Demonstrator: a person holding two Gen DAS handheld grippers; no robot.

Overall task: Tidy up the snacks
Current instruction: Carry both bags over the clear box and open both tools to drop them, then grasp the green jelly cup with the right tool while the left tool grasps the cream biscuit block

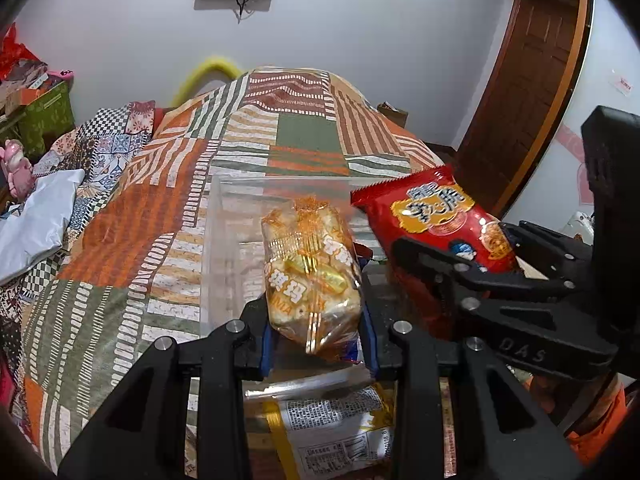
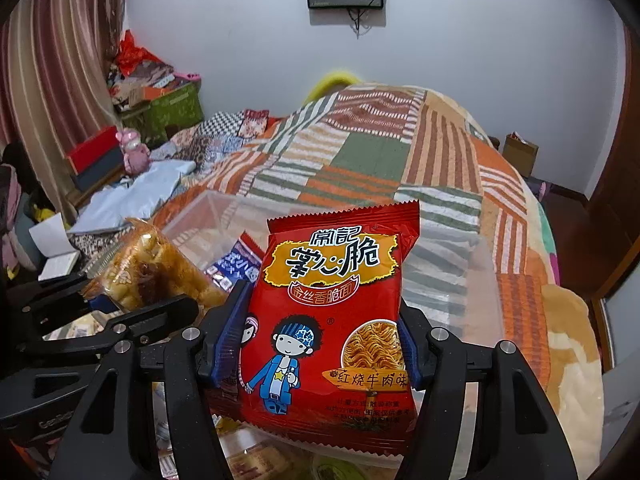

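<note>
My left gripper (image 1: pixel 318 340) is shut on a clear pack of golden puffed-rice cake (image 1: pixel 312 276) and holds it upright over a clear plastic bin (image 1: pixel 218 248) on the bed. My right gripper (image 2: pixel 316 344) is shut on a red crispy-noodle packet (image 2: pixel 336 320), held upright just right of the left one; the packet (image 1: pixel 436 220) and right gripper also show in the left wrist view. The cake pack (image 2: pixel 152 268) shows at left in the right wrist view, with the bin (image 2: pixel 200 216) behind. A blue snack packet (image 2: pixel 236 264) lies inside the bin.
A patchwork quilt (image 1: pixel 280 140) covers the bed. More snack packs (image 1: pixel 332 428) lie below the grippers. A grey bag (image 1: pixel 36 224), a pink toy (image 1: pixel 16 168) and a green box (image 1: pixel 48 116) sit at left. A wooden door (image 1: pixel 532 80) stands at right.
</note>
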